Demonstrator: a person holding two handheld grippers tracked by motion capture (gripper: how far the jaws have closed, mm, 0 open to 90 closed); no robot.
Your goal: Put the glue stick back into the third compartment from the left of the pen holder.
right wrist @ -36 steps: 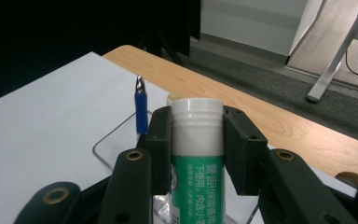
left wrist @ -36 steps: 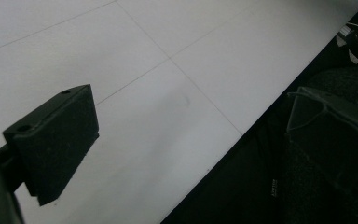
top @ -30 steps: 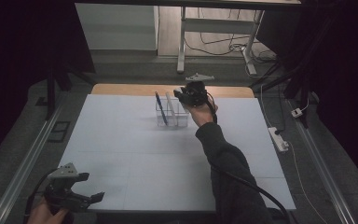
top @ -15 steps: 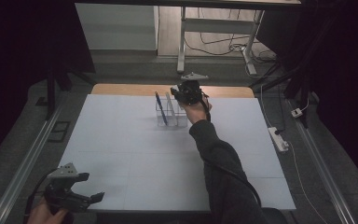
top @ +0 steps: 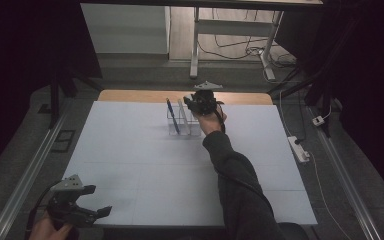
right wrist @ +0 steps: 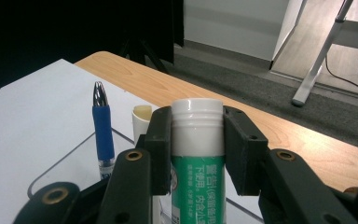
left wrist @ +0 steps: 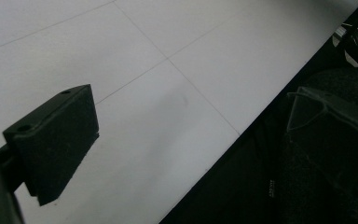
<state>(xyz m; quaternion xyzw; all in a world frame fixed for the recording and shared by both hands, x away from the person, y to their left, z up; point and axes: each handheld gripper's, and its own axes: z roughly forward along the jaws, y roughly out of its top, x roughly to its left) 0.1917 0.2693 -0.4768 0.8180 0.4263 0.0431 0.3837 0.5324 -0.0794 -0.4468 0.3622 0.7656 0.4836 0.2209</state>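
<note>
Right hand-held gripper (right wrist: 198, 140) clamped on glue stick (right wrist: 197, 154), green label, white cap, held upright over clear holder (top: 182, 122) at far edge of table (top: 130, 165). Blue pen (right wrist: 103, 135) stands upright in holder, just beside glue stick; small white tube (right wrist: 141, 122) between them. Left hand-held gripper (top: 87, 210) hovers at near left table corner, jaws apart, holding nothing.
</note>
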